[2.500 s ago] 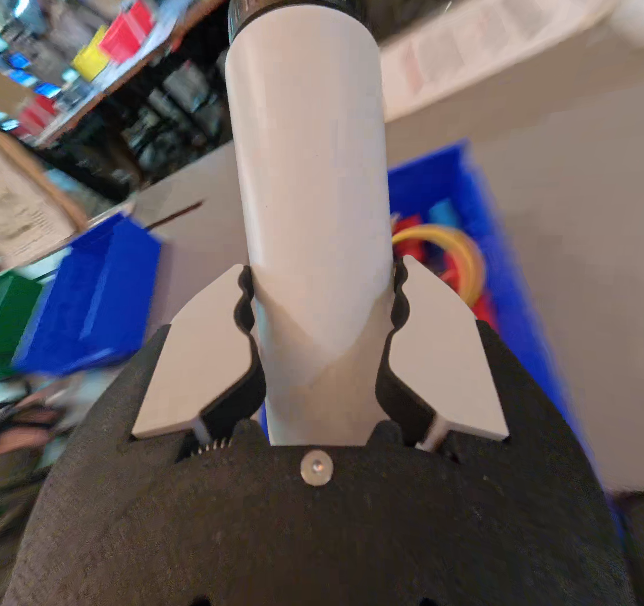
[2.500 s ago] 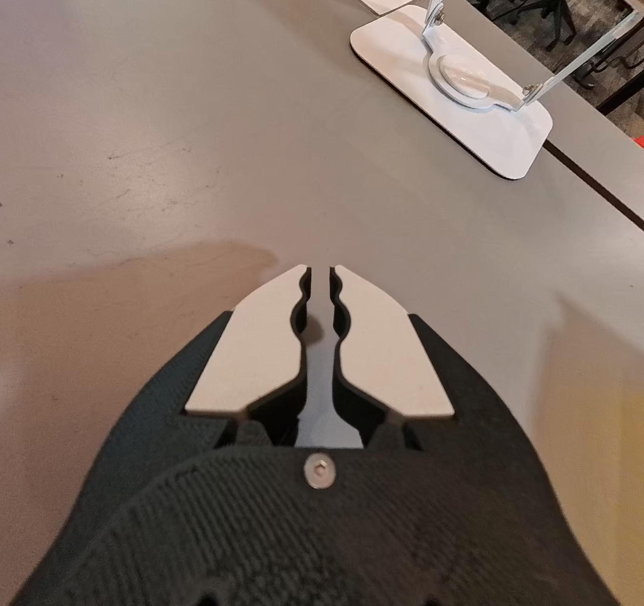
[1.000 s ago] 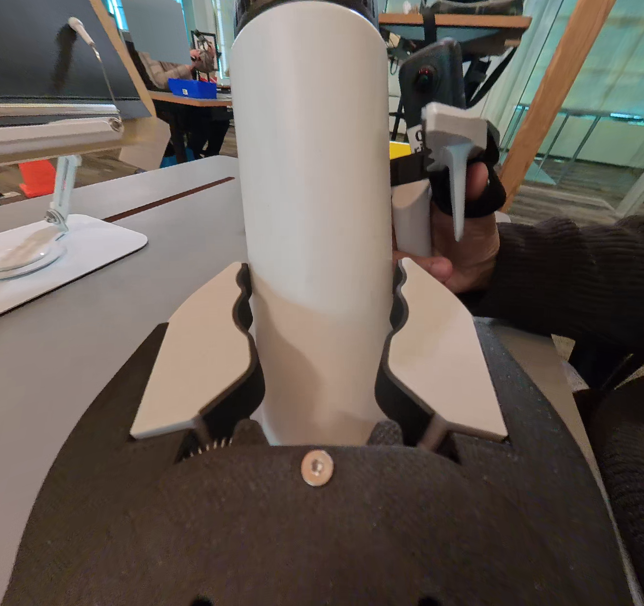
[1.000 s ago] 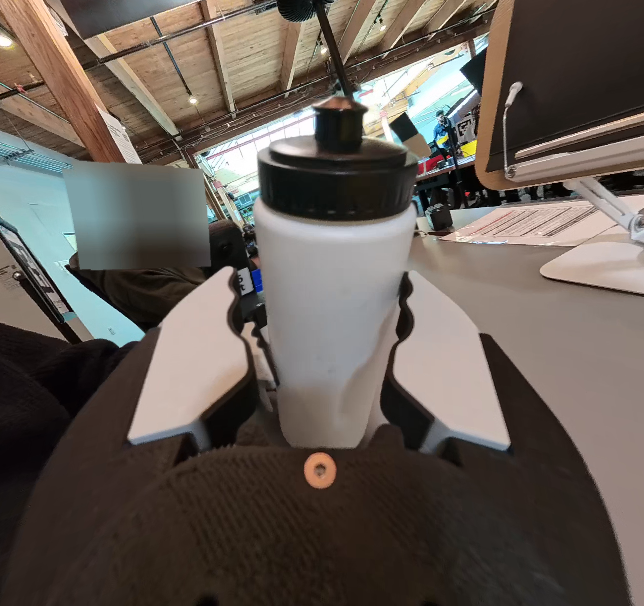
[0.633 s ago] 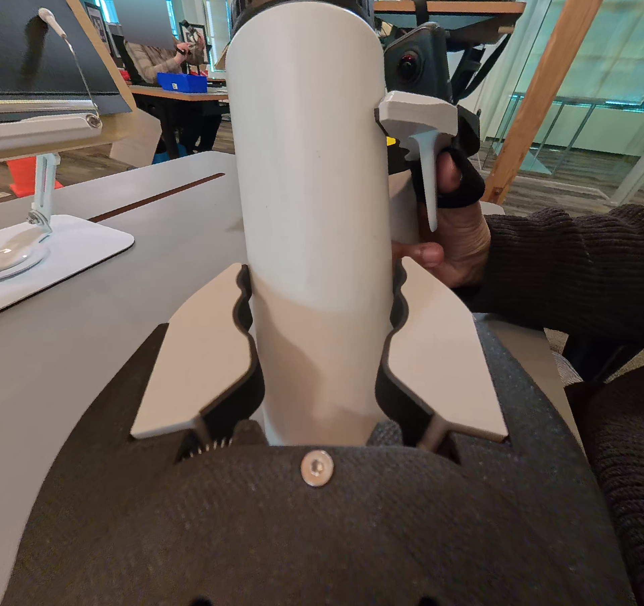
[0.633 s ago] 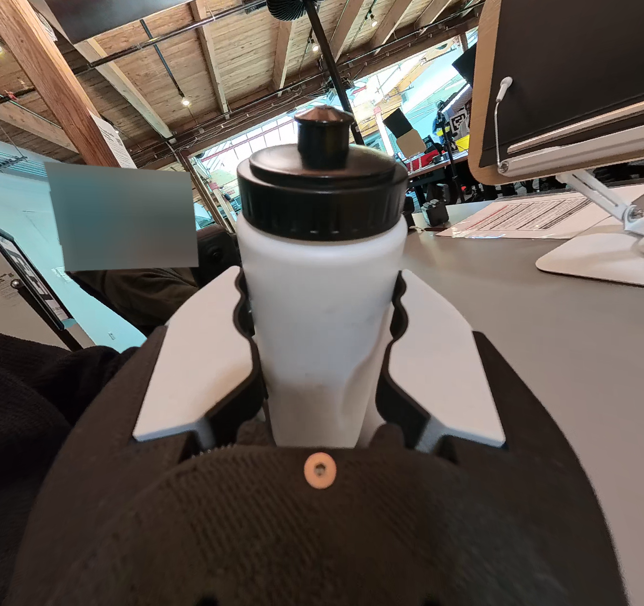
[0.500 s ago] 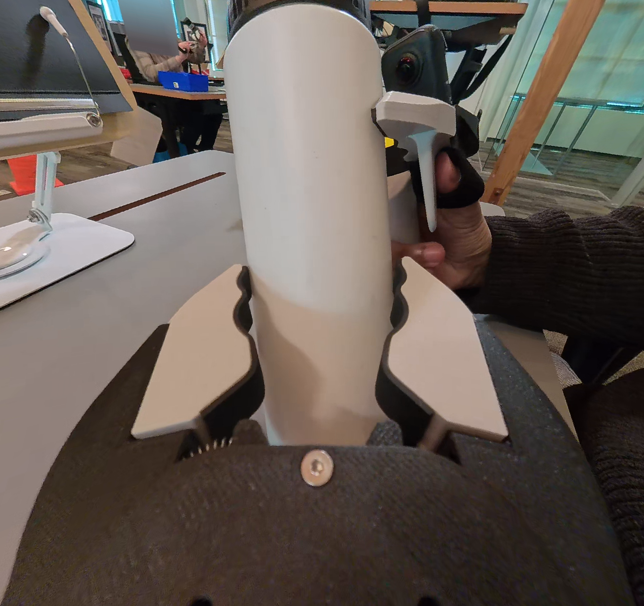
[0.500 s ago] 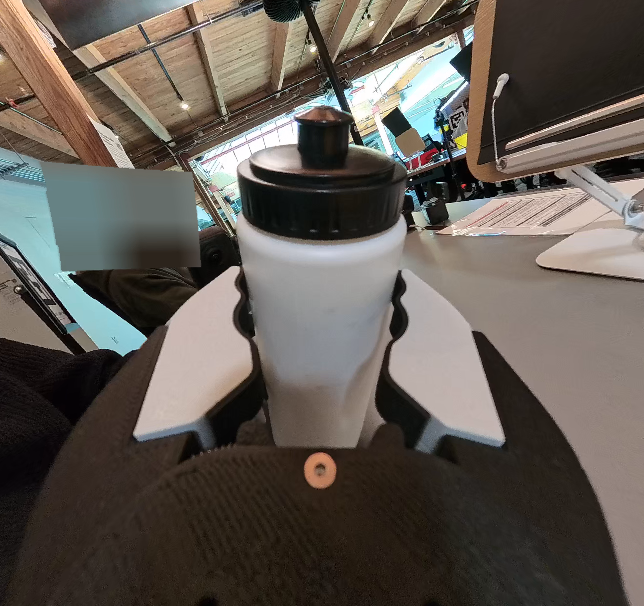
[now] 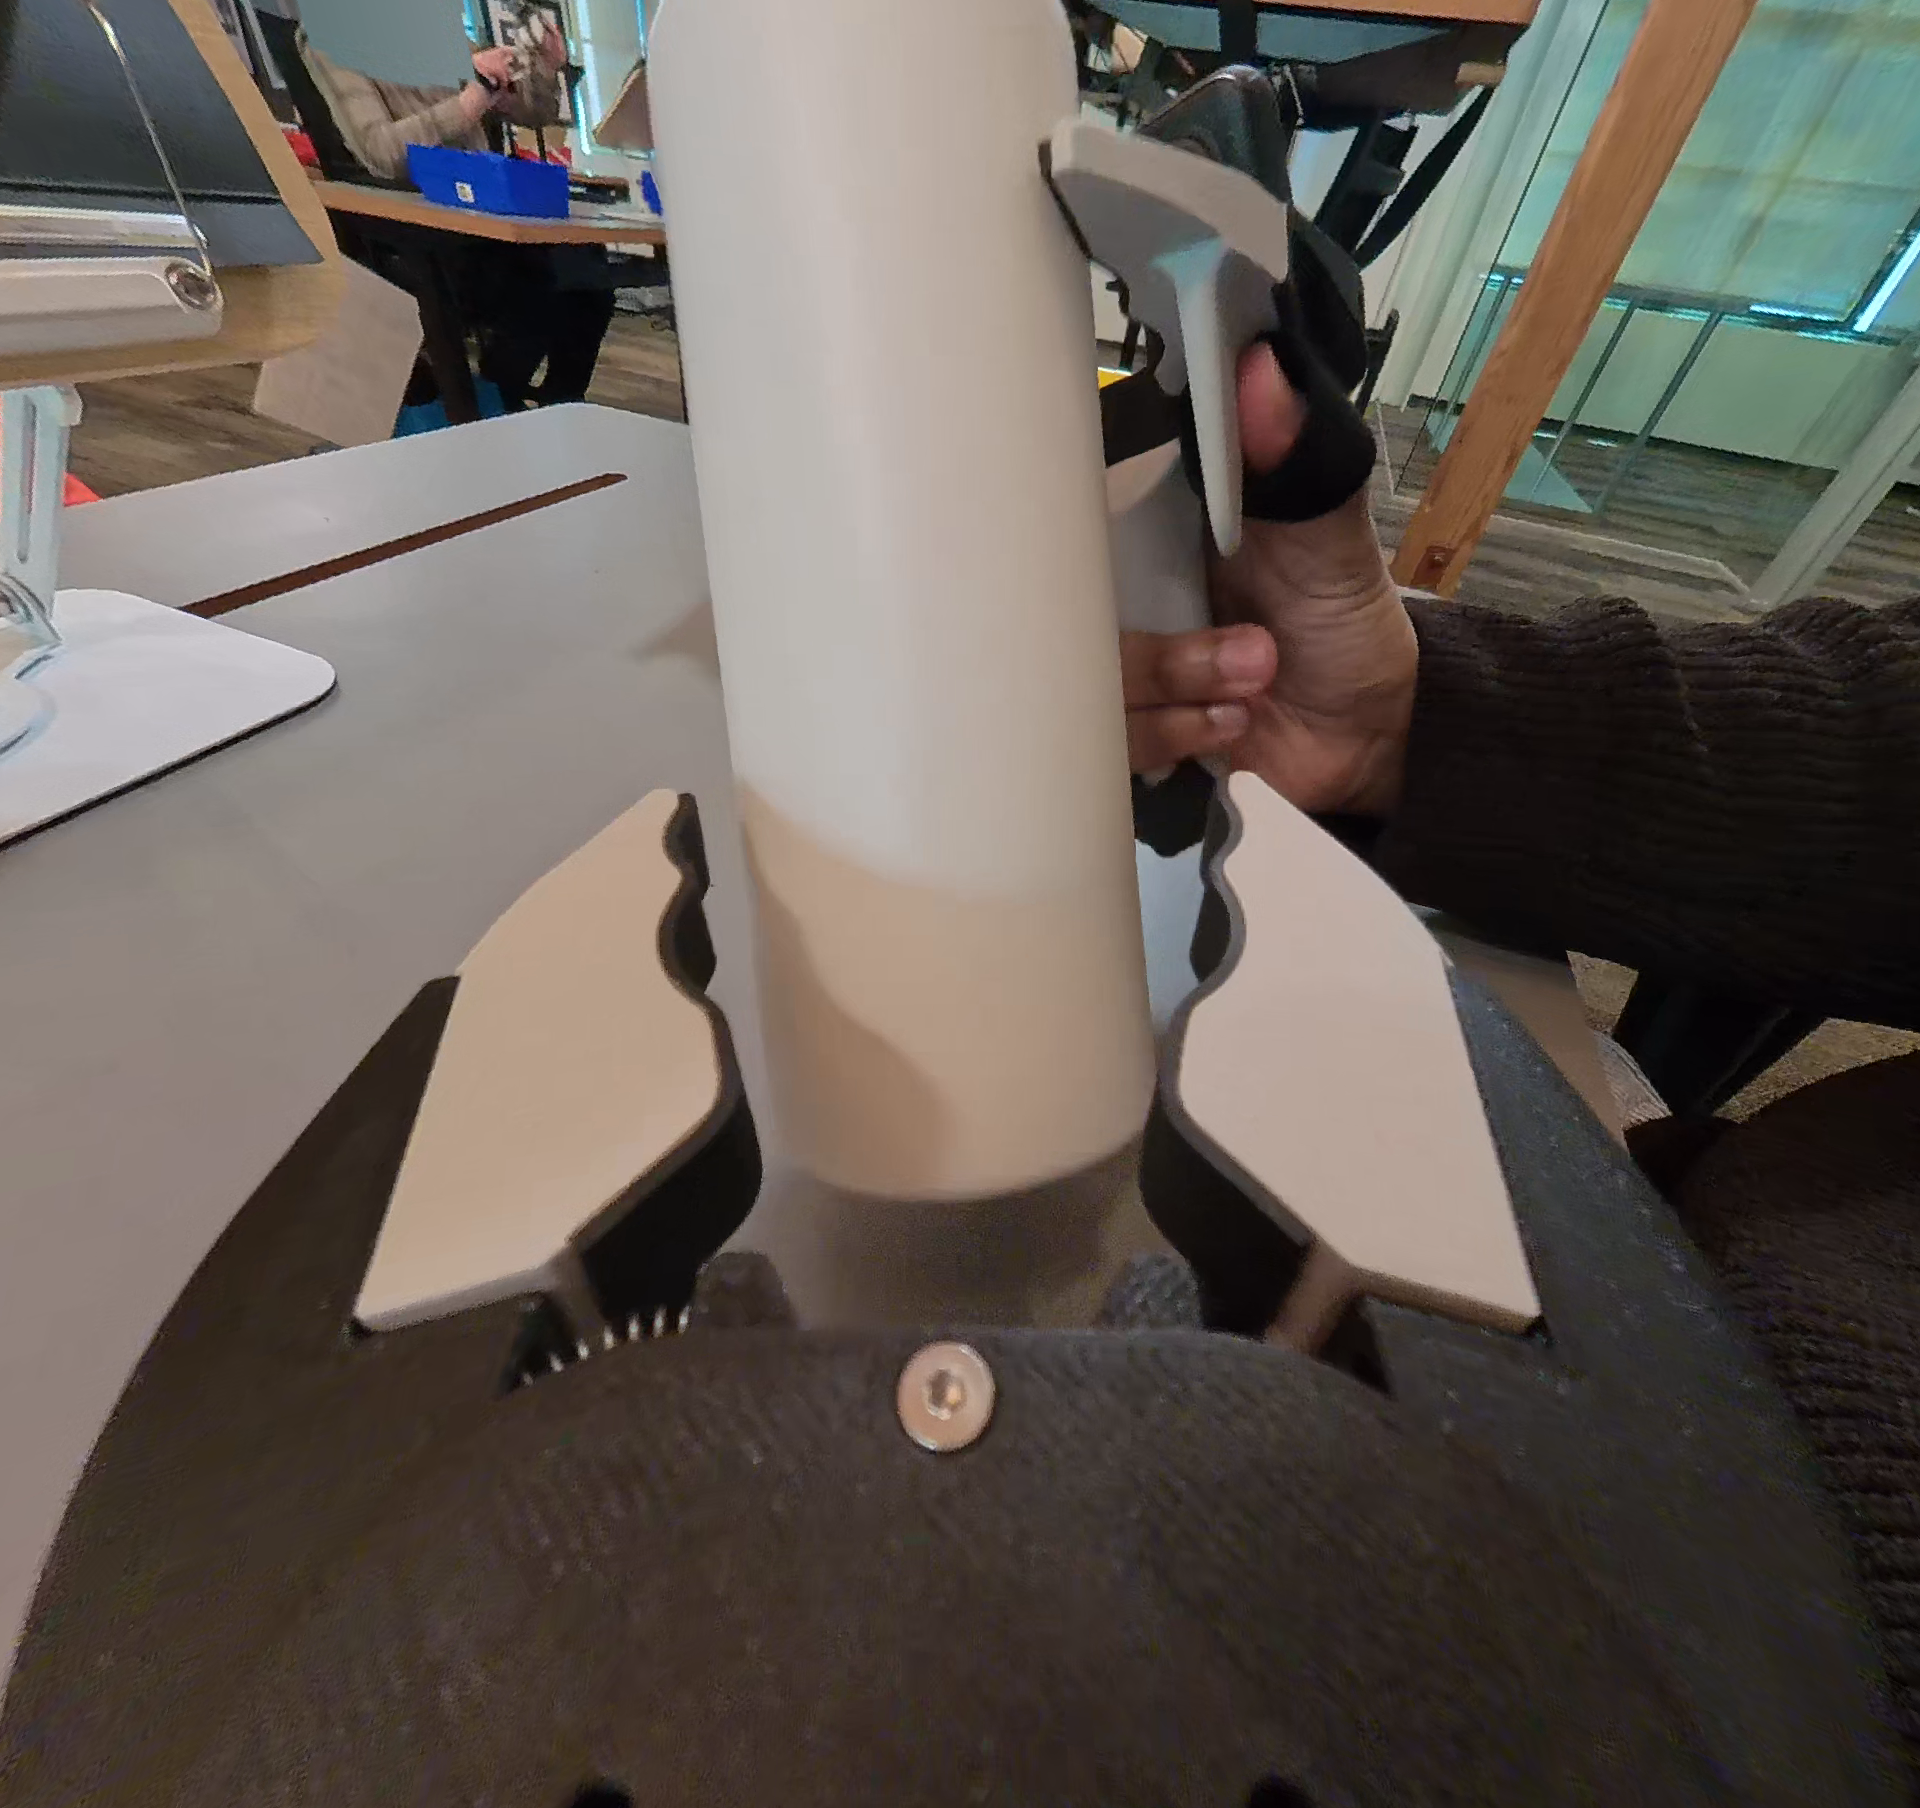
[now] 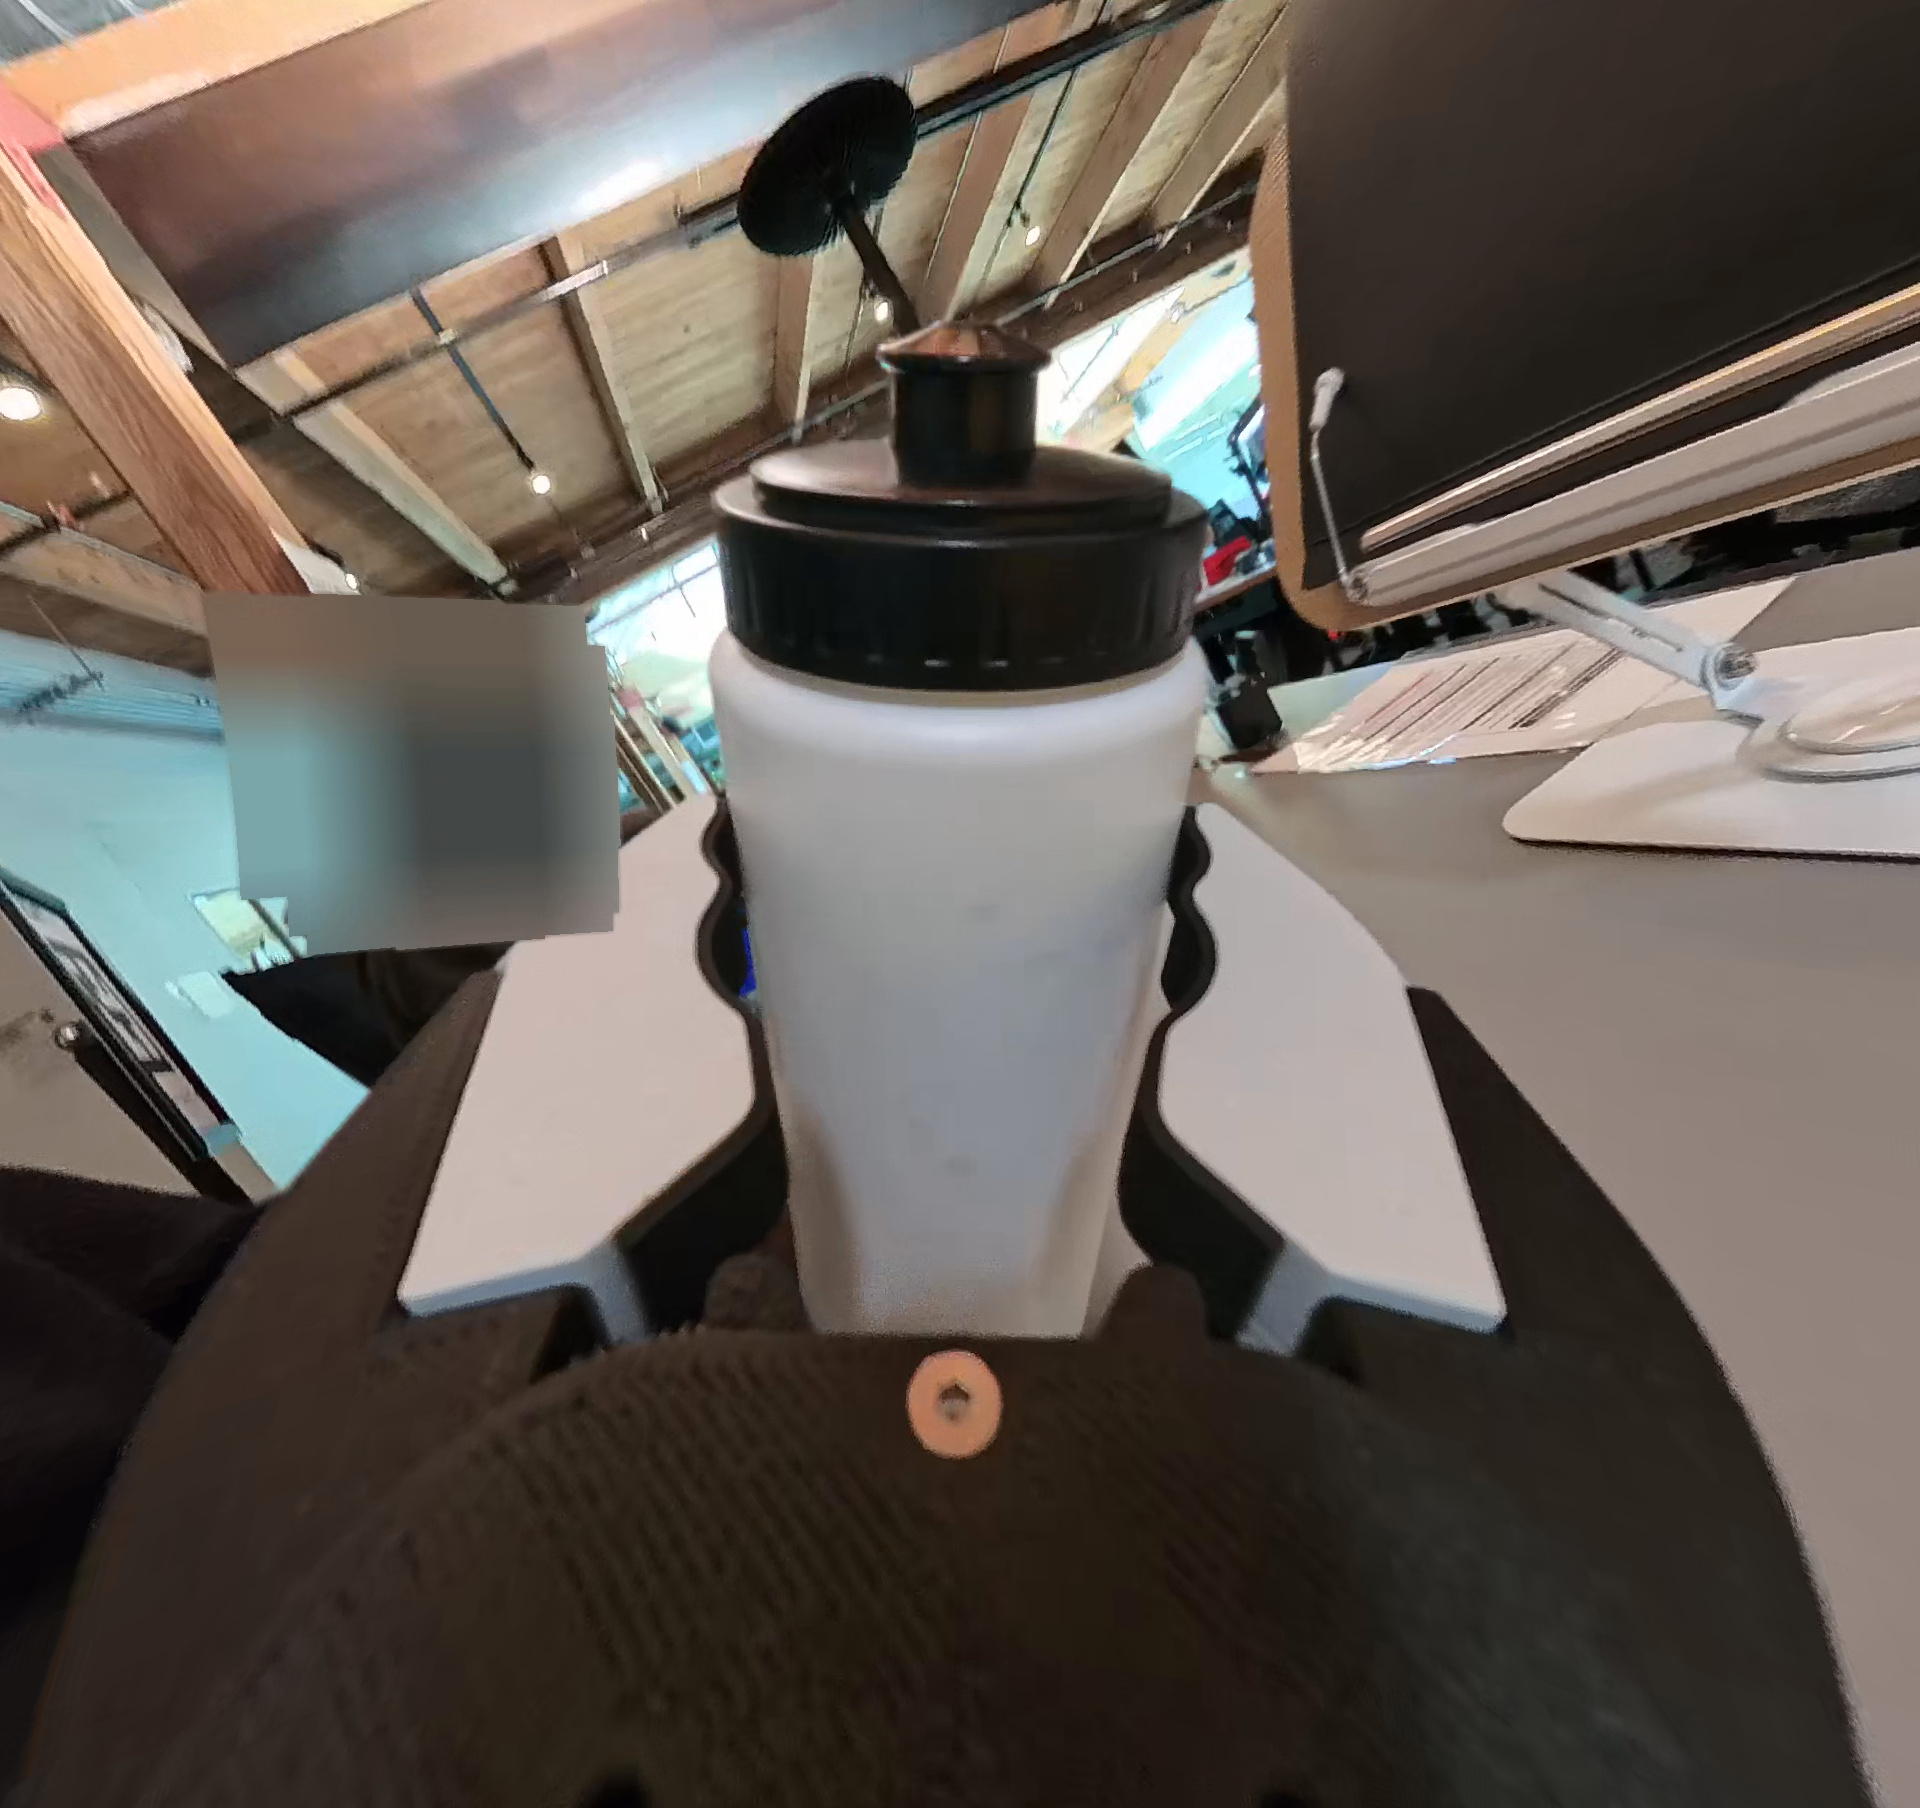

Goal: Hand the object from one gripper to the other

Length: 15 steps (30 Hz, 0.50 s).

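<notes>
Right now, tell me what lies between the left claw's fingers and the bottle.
Nothing: the left wrist view shows a bare gap between the bottle and each finger of the open left claw.

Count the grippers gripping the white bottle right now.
1. The right gripper clamps the white bottle just below its black cap. The left gripper has a gap on both sides of the bottle's base.

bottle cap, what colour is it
Black, ribbed around its edge, topping the white bottle. The cap shows best in the right wrist view.
</notes>
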### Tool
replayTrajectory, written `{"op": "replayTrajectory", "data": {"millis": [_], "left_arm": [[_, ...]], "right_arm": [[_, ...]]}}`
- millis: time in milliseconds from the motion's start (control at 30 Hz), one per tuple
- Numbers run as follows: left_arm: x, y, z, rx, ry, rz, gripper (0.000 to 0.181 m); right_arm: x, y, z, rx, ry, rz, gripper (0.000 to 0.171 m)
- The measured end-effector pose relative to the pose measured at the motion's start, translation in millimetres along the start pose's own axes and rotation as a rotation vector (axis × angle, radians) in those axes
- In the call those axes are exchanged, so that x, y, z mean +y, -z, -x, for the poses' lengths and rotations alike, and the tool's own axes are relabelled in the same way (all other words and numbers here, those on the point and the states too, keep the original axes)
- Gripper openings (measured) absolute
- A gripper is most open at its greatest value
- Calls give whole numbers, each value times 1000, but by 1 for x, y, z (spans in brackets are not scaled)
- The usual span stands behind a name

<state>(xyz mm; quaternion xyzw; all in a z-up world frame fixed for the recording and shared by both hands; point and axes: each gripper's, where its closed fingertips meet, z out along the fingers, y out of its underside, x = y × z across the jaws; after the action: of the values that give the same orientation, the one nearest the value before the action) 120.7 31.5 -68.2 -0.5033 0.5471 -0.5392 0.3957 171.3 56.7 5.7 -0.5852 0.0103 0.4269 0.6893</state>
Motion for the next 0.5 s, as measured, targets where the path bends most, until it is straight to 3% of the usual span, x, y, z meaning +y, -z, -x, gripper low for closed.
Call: {"op": "replayTrajectory", "data": {"millis": [500], "left_arm": [[7, -8, 2, -25, 80, 2, 114]], "right_arm": [[-34, 20, -10, -22, -145, -206, 81]]}}
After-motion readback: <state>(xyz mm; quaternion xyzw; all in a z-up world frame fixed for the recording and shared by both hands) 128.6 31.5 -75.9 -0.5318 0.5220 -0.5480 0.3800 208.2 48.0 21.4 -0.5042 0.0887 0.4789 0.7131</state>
